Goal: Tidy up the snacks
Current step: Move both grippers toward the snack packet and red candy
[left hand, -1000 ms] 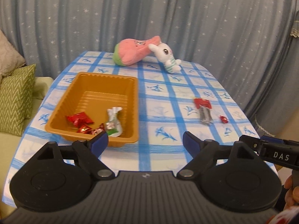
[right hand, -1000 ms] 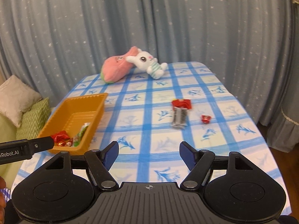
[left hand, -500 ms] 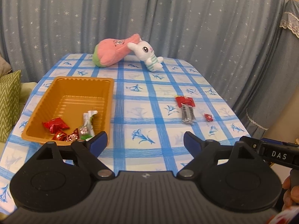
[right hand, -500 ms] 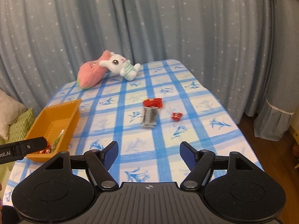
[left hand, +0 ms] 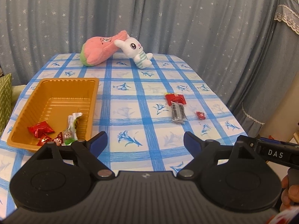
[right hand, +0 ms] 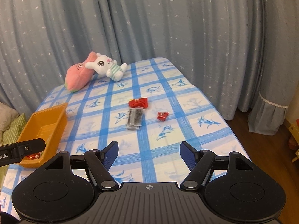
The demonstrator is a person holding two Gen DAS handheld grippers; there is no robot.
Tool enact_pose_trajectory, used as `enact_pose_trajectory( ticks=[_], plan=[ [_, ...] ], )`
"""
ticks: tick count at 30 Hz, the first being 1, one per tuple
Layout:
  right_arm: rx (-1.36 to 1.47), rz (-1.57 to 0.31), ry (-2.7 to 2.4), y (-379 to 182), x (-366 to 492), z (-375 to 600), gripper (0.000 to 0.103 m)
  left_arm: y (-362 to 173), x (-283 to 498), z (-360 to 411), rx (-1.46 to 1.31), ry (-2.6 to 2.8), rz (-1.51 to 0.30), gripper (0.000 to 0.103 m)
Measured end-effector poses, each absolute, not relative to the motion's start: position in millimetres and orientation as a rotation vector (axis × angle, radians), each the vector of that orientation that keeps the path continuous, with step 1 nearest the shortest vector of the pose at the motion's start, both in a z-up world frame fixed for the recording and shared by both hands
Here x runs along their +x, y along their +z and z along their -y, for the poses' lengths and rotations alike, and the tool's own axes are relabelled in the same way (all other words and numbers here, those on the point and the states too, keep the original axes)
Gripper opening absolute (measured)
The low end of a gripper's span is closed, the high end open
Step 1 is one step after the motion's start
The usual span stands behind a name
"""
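Note:
An orange tray (left hand: 56, 85) stands at the table's left and holds red candies (left hand: 40, 129) and a green-white wrapper (left hand: 72, 126); it also shows in the right wrist view (right hand: 46, 119). On the cloth to the right lie a red packet (left hand: 175, 99) (right hand: 138, 102), a grey packet (left hand: 178, 113) (right hand: 135, 118) and a small red candy (left hand: 200, 115) (right hand: 162, 116). My left gripper (left hand: 145, 143) is open and empty over the table's near edge. My right gripper (right hand: 149, 152) is open and empty, well short of the loose snacks.
A pink plush (left hand: 101, 50) and a white bunny plush (left hand: 136, 53) lie at the table's far end. Blue star curtains hang behind. Green cushions (right hand: 13, 130) sit left of the table. The table (right hand: 214, 112) drops to the floor on the right.
Both grippers have swung right and pulled back slightly, so the loose snacks sit nearer the centre of each view. Both grippers stay open. Nothing on the table has moved.

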State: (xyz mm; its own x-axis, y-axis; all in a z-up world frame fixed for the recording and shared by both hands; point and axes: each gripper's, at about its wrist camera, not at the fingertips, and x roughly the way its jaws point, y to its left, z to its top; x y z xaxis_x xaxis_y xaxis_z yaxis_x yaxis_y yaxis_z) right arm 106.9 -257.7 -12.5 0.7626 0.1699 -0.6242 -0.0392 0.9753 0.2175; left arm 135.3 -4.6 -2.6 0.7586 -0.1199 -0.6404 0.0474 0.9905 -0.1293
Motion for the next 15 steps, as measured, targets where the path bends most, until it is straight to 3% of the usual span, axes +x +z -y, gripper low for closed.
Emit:
enact_pose_trajectory(
  ticks=[15],
  plan=[
    [0.213,-0.734,0.083,-35,132,274,0.072,-23,167,27,-0.095,-0.124,-0.743,0.087]
  ],
)
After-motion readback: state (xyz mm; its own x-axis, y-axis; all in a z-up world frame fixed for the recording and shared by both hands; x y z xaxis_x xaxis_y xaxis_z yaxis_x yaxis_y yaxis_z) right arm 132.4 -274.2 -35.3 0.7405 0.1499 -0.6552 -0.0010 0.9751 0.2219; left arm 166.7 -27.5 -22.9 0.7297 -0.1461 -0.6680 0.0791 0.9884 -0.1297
